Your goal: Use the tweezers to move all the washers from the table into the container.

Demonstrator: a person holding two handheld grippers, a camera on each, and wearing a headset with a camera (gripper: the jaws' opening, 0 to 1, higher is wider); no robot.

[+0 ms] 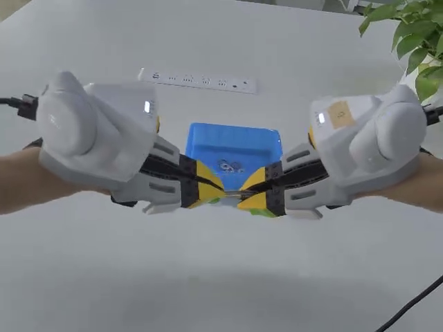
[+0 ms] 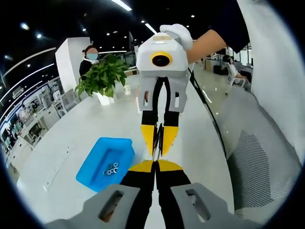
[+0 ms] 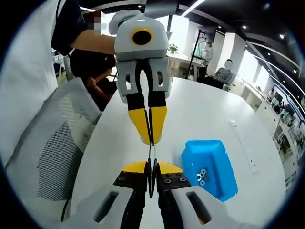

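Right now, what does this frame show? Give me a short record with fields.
container: blue container on the white table, just beyond the gripper tips
washers: several washers lie in the container
tweezers: tweezers span between both grippers, above the table
left gripper: left gripper, jaws shut on the tweezers
right gripper: right gripper, jaws shut on the tweezers
background: power strip, plant

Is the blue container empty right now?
No, several washers lie together on the floor of the blue container.
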